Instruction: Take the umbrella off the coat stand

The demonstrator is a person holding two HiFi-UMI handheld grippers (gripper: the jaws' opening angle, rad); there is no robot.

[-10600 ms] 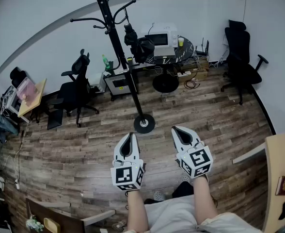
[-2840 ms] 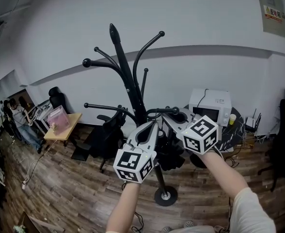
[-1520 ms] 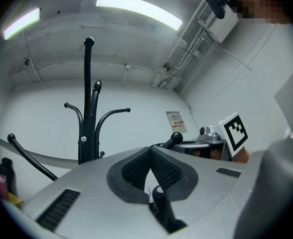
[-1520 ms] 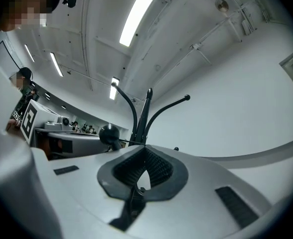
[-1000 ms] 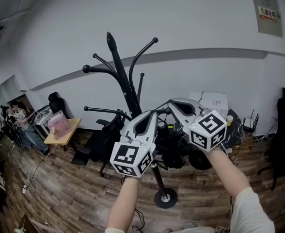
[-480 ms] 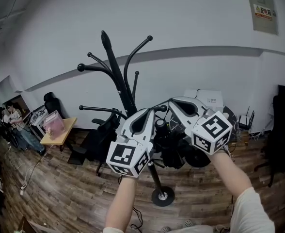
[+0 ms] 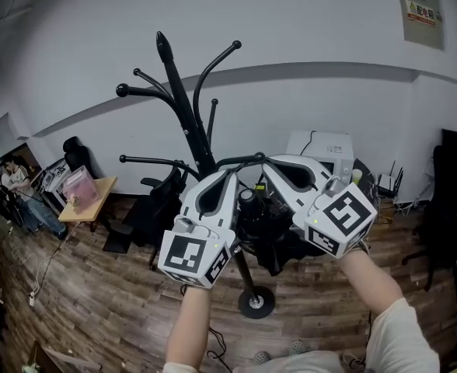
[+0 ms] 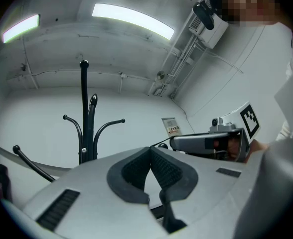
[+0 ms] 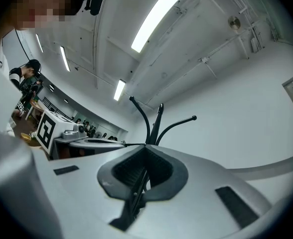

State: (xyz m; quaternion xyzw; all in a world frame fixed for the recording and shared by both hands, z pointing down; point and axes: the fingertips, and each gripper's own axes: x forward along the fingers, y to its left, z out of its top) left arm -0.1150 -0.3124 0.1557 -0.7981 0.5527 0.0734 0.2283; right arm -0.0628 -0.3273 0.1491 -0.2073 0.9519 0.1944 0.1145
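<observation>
A black coat stand (image 7: 183, 103) rises left of centre, its round base (image 7: 256, 302) on the wooden floor. Right of its pole the black folded umbrella (image 7: 270, 238) hangs under my two grippers. Its thin strap (image 7: 241, 162) stretches between their tips. My left gripper (image 7: 229, 173) is shut on one end, my right gripper (image 7: 268, 162) on the other. In the left gripper view the strap (image 8: 167, 209) runs through the shut left gripper (image 8: 150, 151), with the stand (image 8: 83, 118) behind. The right gripper view shows the strap (image 9: 136, 189) pinched in the right gripper (image 9: 146, 149).
A white microwave (image 7: 322, 143) sits on a dark round table behind the umbrella. Black office chairs stand at the right wall (image 7: 447, 202) and left of the stand (image 7: 155, 202). Far left are a desk with a pink box (image 7: 80, 188) and a person (image 7: 14, 182).
Both grippers have drawn back toward me with the strap still between them, and the umbrella has come along. The stand's hooks now lie farther beyond the tips.
</observation>
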